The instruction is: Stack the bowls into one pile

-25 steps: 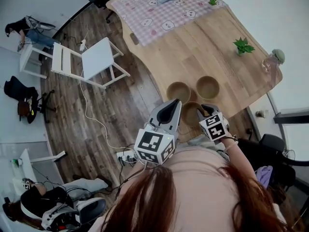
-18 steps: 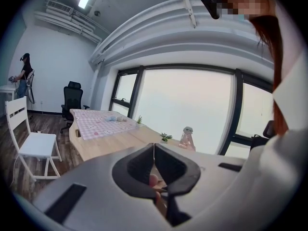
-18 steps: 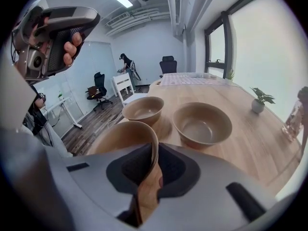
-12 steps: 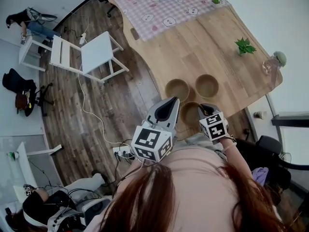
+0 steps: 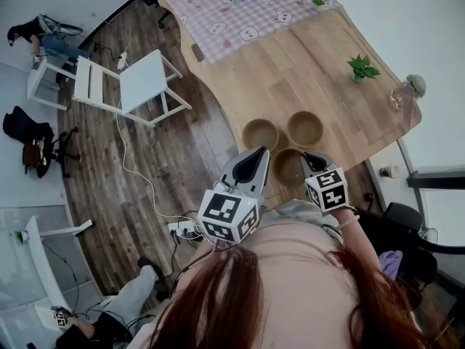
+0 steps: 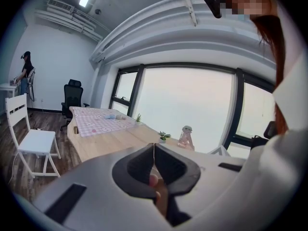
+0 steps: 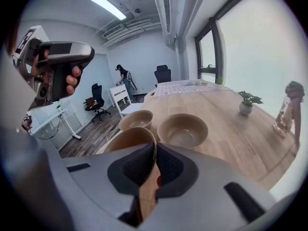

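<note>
Three wooden bowls sit close together near the front edge of the wooden table (image 5: pixel 312 64). The near bowl (image 5: pixel 288 167) (image 7: pixel 126 137) has its rim between the jaws of my right gripper (image 5: pixel 309 158) (image 7: pixel 154 146), which have just been closing and now pinch it. Beyond it stand the left bowl (image 5: pixel 260 133) (image 7: pixel 137 119) and the right bowl (image 5: pixel 305 128) (image 7: pixel 183 130), both empty. My left gripper (image 5: pixel 259 155) (image 6: pixel 154 147) hovers off the table's edge beside the near bowl, shut with nothing in it.
Farther back on the table are a small potted plant (image 5: pixel 362 67), a glass bottle (image 5: pixel 408 91) and a pink checkered cloth (image 5: pixel 240 13). A white chair (image 5: pixel 138 86) stands on the wooden floor to the left. A person works at the far left.
My right gripper and the near bowl have shifted slightly right relative to the other two bowls. The left gripper has kept its place.
</note>
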`<action>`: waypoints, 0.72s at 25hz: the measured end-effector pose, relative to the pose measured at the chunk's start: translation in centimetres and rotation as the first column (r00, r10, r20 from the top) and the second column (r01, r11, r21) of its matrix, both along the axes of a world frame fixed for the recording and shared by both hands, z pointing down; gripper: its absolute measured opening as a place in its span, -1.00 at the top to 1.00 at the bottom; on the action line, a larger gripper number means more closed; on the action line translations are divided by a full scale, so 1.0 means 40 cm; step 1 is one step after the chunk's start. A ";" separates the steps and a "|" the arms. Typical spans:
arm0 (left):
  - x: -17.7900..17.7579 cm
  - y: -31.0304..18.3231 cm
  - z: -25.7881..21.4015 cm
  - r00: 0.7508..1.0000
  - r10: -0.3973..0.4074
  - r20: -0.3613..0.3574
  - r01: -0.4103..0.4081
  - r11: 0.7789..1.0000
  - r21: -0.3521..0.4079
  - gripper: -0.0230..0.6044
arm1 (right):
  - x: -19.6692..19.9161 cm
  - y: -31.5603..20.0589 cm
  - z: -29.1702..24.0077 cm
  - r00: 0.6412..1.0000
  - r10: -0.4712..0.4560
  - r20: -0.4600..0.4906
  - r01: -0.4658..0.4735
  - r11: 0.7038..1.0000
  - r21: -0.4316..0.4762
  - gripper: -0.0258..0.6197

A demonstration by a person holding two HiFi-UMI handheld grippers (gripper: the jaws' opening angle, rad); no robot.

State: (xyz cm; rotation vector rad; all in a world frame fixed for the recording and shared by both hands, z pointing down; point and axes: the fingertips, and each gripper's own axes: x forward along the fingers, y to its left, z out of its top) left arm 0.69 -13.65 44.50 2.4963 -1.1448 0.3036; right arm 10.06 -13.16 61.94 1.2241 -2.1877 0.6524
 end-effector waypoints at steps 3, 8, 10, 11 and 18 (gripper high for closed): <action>0.012 -0.006 -0.001 1.000 -0.005 0.001 0.005 1.000 0.003 0.89 | 0.012 -0.007 -0.023 1.000 -0.001 0.016 0.000 1.000 0.018 0.86; 0.026 -0.014 0.001 1.000 -0.023 0.002 0.023 1.000 0.008 0.89 | 0.025 -0.024 -0.063 0.999 -0.009 0.048 0.007 0.999 0.051 0.86; 0.030 -0.016 0.002 1.000 -0.031 0.000 0.031 0.999 0.009 0.89 | 0.030 -0.033 -0.081 0.998 -0.009 0.061 0.005 0.998 0.066 0.86; 0.032 -0.017 0.004 0.999 -0.034 0.000 0.034 0.999 0.010 0.89 | 0.032 -0.039 -0.088 0.998 -0.008 0.070 0.003 0.997 0.073 0.86; 0.052 -0.026 0.007 0.999 -0.040 0.011 0.040 0.999 0.019 0.89 | 0.050 -0.078 -0.119 0.994 -0.002 0.106 -0.010 0.994 0.109 0.86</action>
